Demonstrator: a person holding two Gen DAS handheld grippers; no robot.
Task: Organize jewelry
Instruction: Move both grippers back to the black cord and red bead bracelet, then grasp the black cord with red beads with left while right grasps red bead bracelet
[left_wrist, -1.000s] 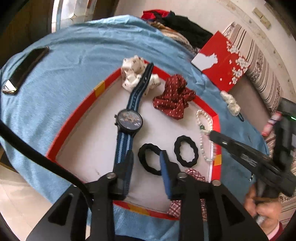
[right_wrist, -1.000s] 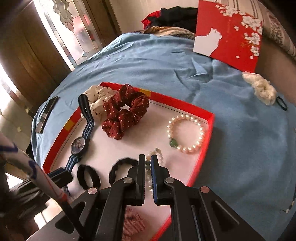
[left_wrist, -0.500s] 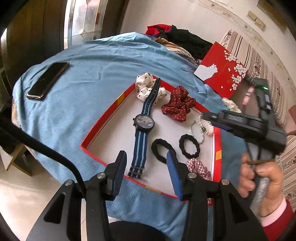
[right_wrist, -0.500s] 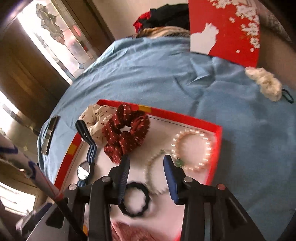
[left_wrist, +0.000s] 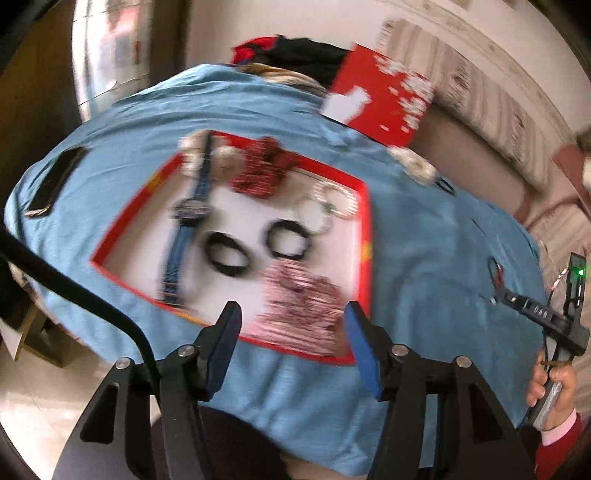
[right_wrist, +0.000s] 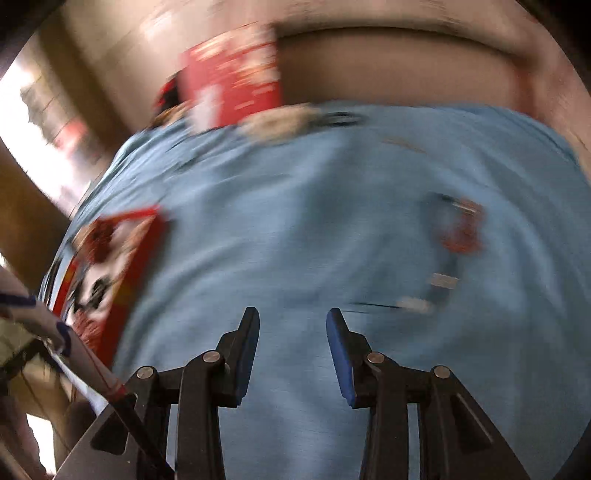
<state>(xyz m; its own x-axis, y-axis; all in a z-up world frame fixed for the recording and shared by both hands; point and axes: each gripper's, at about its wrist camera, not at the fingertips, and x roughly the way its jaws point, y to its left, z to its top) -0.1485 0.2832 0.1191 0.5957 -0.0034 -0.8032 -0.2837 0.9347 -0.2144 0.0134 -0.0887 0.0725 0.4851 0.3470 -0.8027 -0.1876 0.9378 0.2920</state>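
In the left wrist view, the left gripper (left_wrist: 291, 332) is held with jaws wide apart and empty above the near edge of the red-rimmed tray (left_wrist: 364, 221). Inside the tray a watch (left_wrist: 190, 214), two black hair ties (left_wrist: 226, 254), scrunchies and a bead bracelet (left_wrist: 338, 201) are gathered, so most sorting appears done.

In the right wrist view, blurred, the right gripper (right_wrist: 291, 332) is seen parted and empty over the blue cloth (right_wrist: 295, 221). A small red item (right_wrist: 460, 230) toward the cloth's right edge and a pale scrunchie (right_wrist: 277, 123) at its far edge seem left.
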